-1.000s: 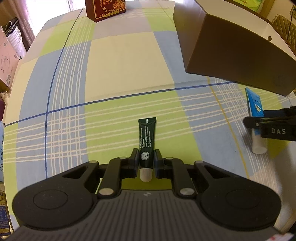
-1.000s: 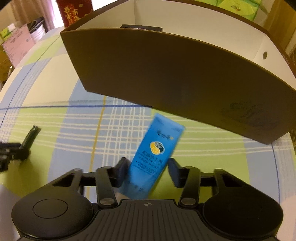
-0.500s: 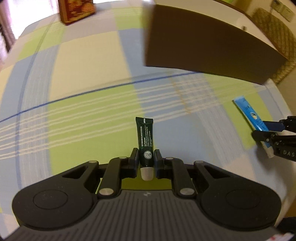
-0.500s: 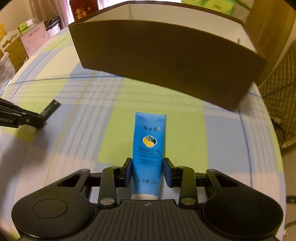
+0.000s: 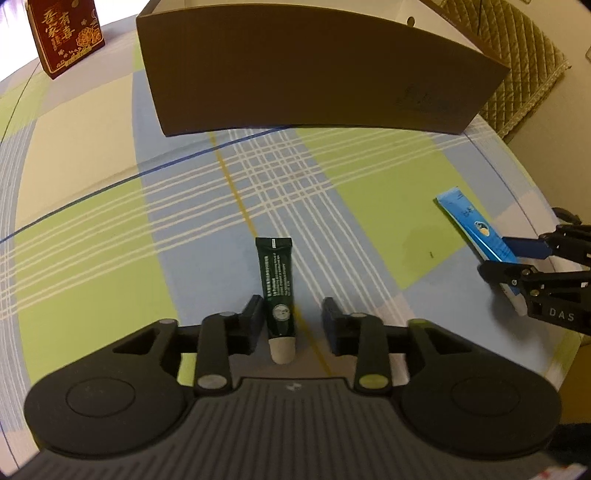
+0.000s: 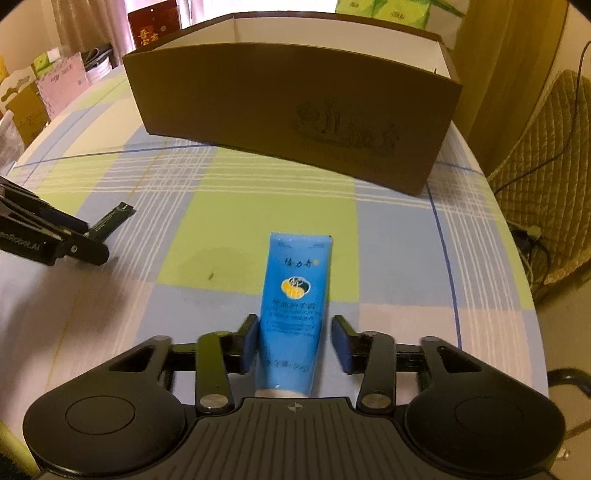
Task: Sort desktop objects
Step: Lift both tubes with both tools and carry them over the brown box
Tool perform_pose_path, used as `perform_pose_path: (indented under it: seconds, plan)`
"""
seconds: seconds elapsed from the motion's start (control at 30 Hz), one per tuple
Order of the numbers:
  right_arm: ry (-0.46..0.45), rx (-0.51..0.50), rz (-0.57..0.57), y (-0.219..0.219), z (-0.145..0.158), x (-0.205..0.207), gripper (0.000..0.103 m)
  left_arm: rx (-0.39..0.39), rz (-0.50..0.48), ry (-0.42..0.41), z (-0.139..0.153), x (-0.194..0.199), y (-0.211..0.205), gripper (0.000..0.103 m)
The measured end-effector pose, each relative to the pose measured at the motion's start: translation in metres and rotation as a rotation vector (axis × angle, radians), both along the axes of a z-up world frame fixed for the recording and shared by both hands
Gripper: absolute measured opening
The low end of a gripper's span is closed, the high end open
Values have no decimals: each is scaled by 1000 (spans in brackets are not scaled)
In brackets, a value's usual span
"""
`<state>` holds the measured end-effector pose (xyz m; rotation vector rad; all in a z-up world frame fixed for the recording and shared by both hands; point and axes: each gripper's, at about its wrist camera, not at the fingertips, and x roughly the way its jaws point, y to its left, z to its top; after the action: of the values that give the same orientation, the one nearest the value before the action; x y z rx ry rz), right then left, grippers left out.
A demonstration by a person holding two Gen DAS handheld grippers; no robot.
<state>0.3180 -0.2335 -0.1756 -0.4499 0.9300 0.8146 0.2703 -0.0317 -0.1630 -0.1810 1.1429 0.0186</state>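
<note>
Here the left gripper (image 5: 291,317) has just been opening its jaws; they stand apart around a dark green tube (image 5: 277,291), which lies on the checked tablecloth (image 5: 92,236) with its pale cap toward the camera. The left pad sits just beside the tube, while the right pad is clearly off it.

Likewise the right gripper (image 6: 293,341) has just been opening, and its jaws stand apart around a blue tube (image 6: 295,306) that lies flat on the cloth, crimped end pointing away. A gap shows between the tube and the right pad; whether the left pad touches cannot be told.

Farther off, beyond both tubes, stands a brown cardboard box (image 6: 295,107), open at the top, white inside. Far to its left stands a red box (image 5: 66,35) with gold characters.
</note>
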Motion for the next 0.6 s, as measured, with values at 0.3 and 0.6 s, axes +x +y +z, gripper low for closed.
perform_pose_path:
  seconds: [0.3, 0.6]
  plan:
    - [-8, 11, -40, 1, -3, 16, 64, 106, 26, 35, -3, -3, -8, 57]
    - [0, -6, 40, 6, 1, 7, 35, 112, -5, 9, -1, -5, -13, 29]
